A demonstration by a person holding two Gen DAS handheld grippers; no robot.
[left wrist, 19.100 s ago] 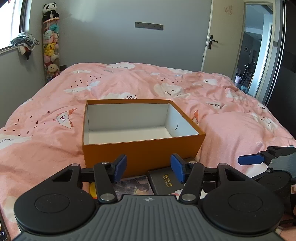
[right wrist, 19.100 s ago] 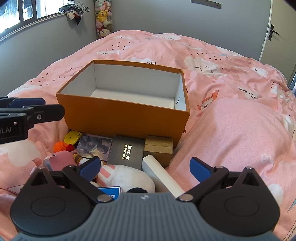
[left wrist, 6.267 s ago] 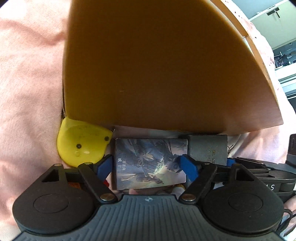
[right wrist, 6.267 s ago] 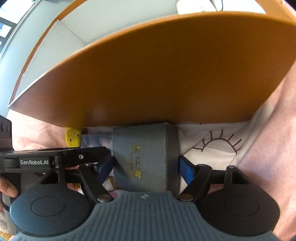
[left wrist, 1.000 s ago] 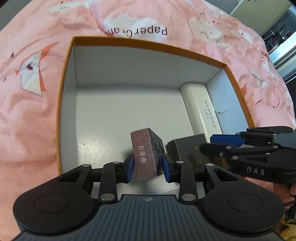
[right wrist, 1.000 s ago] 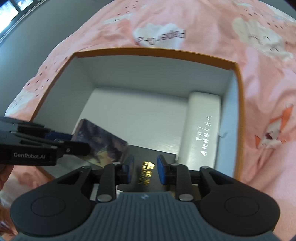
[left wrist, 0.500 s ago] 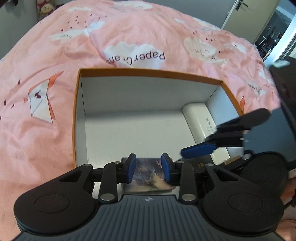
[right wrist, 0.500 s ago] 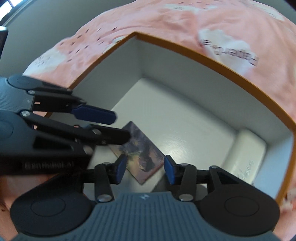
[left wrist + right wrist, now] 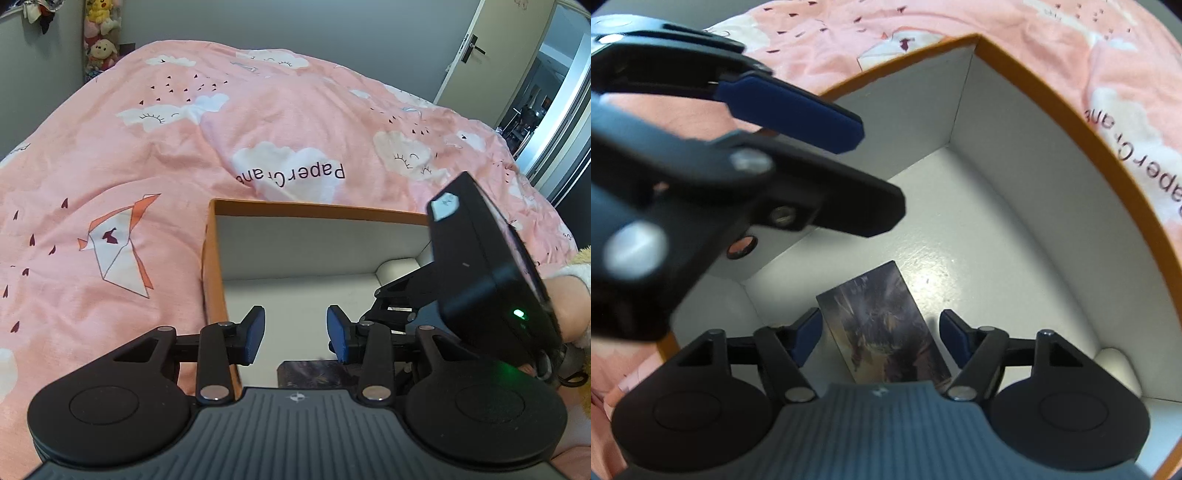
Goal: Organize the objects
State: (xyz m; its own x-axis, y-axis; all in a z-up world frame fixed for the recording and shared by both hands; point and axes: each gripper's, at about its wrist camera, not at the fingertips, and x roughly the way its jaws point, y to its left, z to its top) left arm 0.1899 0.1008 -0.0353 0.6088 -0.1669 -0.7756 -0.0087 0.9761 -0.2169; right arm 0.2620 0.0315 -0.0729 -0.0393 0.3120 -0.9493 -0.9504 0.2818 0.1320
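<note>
Since a second ago: both small boxes let go inside the orange box point(image 9: 216, 280), both pairs of jaws just been opening, left gripper point(image 9: 295, 330) lifted and tipped back toward the bed. Now nothing between the left gripper's blue pads point(image 9: 253, 332): jaws apart, clear of everything, hanging over the orange box's near left corner. Illustrated box point(image 9: 314, 373) flat on the white floor of the orange box, just under the left gripper's body at 6 o'clock in the left wrist view, only its top edge showing. Right gripper's housing at 3 o'clock there, blurred, a hand point(image 9: 565, 306) and a fuzzy cuff behind it.

From the right wrist: right gripper point(image 9: 881, 338) aimed steeply down into the orange box point(image 9: 1071, 125), jaws wide apart. Illustrated box point(image 9: 882, 325) lying on the floor below, seen between the pads but not pressed by either. Dark box not visible in either view. White rounded box point(image 9: 1115, 363) against the wall at 4 o'clock. Left gripper point(image 9: 790, 107) across 10 o'clock, out of focus. Pink quilt point(image 9: 110, 166) all around the orange box.
</note>
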